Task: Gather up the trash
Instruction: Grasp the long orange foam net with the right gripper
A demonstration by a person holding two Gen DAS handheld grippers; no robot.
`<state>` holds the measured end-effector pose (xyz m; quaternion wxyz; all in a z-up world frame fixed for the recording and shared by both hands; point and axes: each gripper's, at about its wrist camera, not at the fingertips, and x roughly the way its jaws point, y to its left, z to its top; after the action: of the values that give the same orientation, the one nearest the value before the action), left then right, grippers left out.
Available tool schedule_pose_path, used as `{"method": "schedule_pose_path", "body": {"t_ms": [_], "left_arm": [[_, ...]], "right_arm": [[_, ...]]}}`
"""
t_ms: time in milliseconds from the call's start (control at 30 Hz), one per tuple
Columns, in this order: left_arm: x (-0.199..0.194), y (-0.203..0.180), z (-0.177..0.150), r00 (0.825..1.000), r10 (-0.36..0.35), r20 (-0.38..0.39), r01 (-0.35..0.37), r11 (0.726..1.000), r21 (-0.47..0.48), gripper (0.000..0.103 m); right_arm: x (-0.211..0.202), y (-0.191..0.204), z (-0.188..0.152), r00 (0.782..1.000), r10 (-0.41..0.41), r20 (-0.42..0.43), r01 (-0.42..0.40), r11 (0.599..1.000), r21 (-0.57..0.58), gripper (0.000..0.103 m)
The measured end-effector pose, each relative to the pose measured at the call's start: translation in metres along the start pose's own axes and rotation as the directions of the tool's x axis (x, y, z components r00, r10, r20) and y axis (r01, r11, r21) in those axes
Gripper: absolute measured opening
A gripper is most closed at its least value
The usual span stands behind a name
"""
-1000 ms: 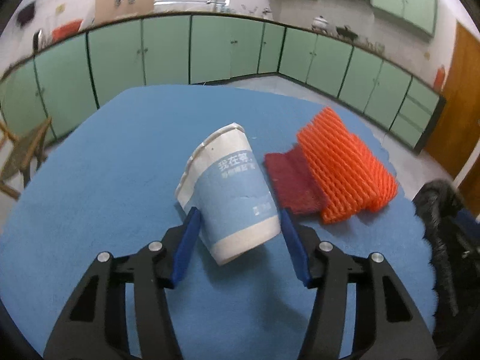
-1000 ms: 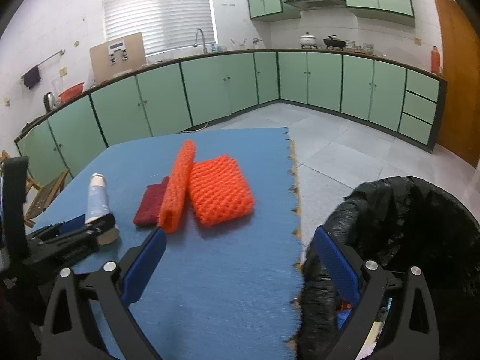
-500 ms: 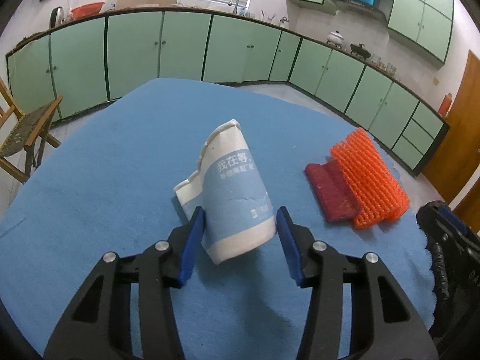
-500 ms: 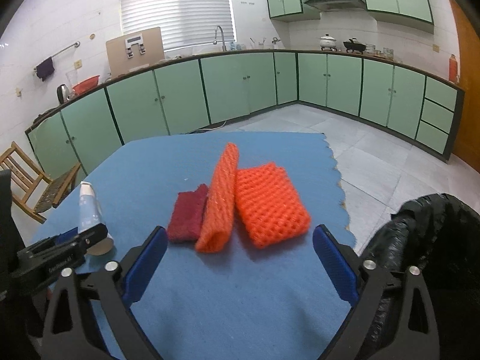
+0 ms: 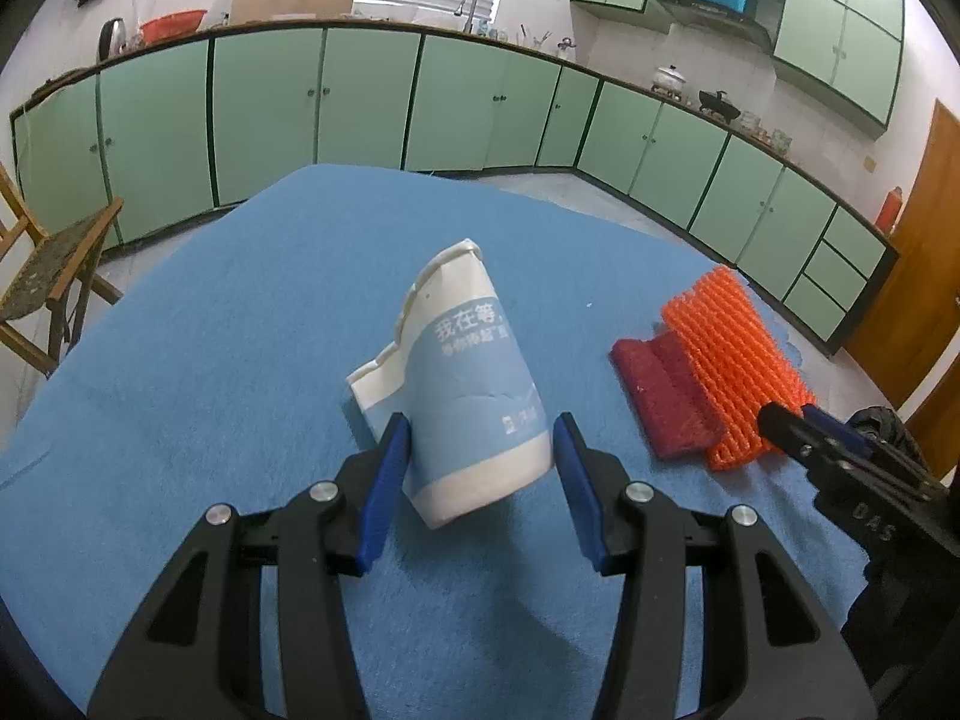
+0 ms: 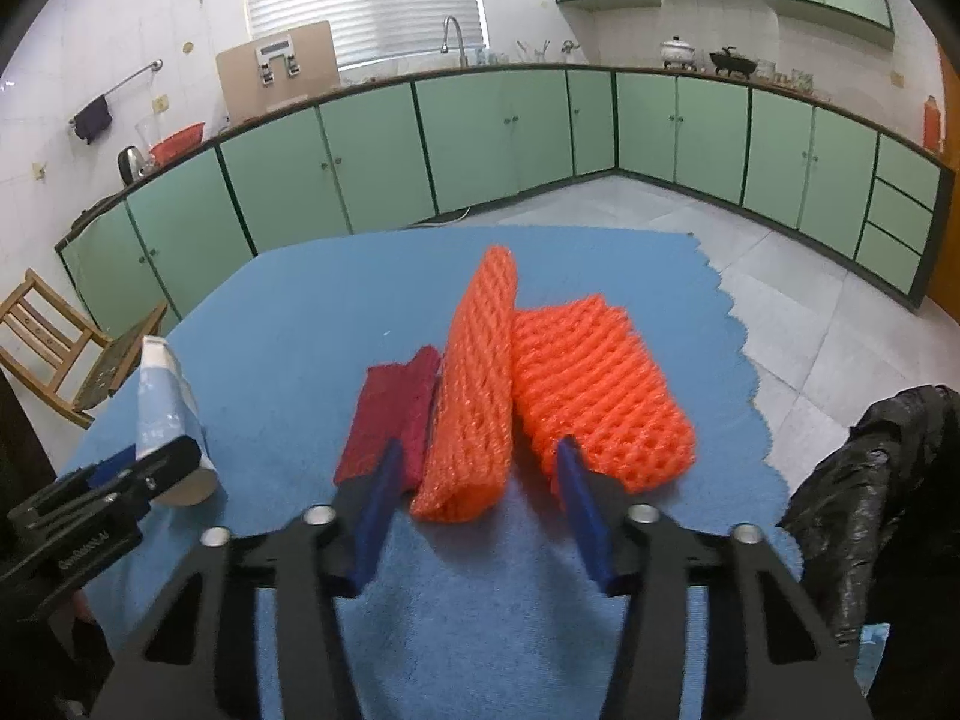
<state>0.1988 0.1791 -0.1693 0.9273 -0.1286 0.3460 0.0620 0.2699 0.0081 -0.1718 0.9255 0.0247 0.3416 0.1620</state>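
A crushed blue and white paper cup (image 5: 462, 384) lies on the blue table (image 5: 210, 360). My left gripper (image 5: 480, 468) is shut on its base end, one blue pad on each side. The cup also shows in the right wrist view (image 6: 165, 414). An orange foam net (image 6: 540, 384) and a dark red foam piece (image 6: 396, 414) lie side by side; both show in the left wrist view, orange net (image 5: 732, 354), red piece (image 5: 660, 396). My right gripper (image 6: 480, 498) is open, its fingers straddling the near end of the orange net's rolled fold.
A black trash bag (image 6: 882, 480) stands off the table's right edge. A wooden chair (image 5: 48, 276) stands at the left of the table. Green cabinets (image 6: 480, 138) line the far walls. The table's right edge (image 6: 744, 348) is scalloped.
My left gripper has closed onto the cup. My right gripper has moved left from the trash bag to the orange net and narrowed around its rolled fold.
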Motion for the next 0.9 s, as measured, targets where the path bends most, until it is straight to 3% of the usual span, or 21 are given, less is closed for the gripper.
{"method": "schedule_pose_path", "body": {"t_ms": [33,100,167,433,900], "left_arm": [[-0.001,-0.001,0.001,1.0,0.0,0.003,0.0,1.0,0.003,0.047],[-0.003,-0.003,0.001,1.0,-0.003,0.011,0.003,1.0,0.008,0.047],[-0.006,-0.006,0.003,1.0,-0.005,0.018,0.005,1.0,0.016,0.047],[-0.021,-0.019,0.009,0.999,-0.02,0.045,0.017,0.999,0.051,0.047],[-0.053,-0.044,0.011,0.995,-0.072,0.075,0.063,0.992,0.113,0.047]], "right_arm": [[0.001,0.001,-0.001,1.0,0.011,-0.007,-0.011,1.0,-0.003,0.037],[0.001,0.002,-0.002,1.0,0.024,-0.015,-0.024,1.0,-0.009,0.018],[-0.001,0.003,-0.002,0.999,0.034,-0.013,-0.034,0.999,-0.016,0.013],[-0.022,0.003,0.001,0.997,0.069,0.034,-0.069,0.998,-0.012,0.011],[-0.077,-0.008,0.008,0.991,0.062,0.115,-0.062,0.998,-0.001,0.011]]}}
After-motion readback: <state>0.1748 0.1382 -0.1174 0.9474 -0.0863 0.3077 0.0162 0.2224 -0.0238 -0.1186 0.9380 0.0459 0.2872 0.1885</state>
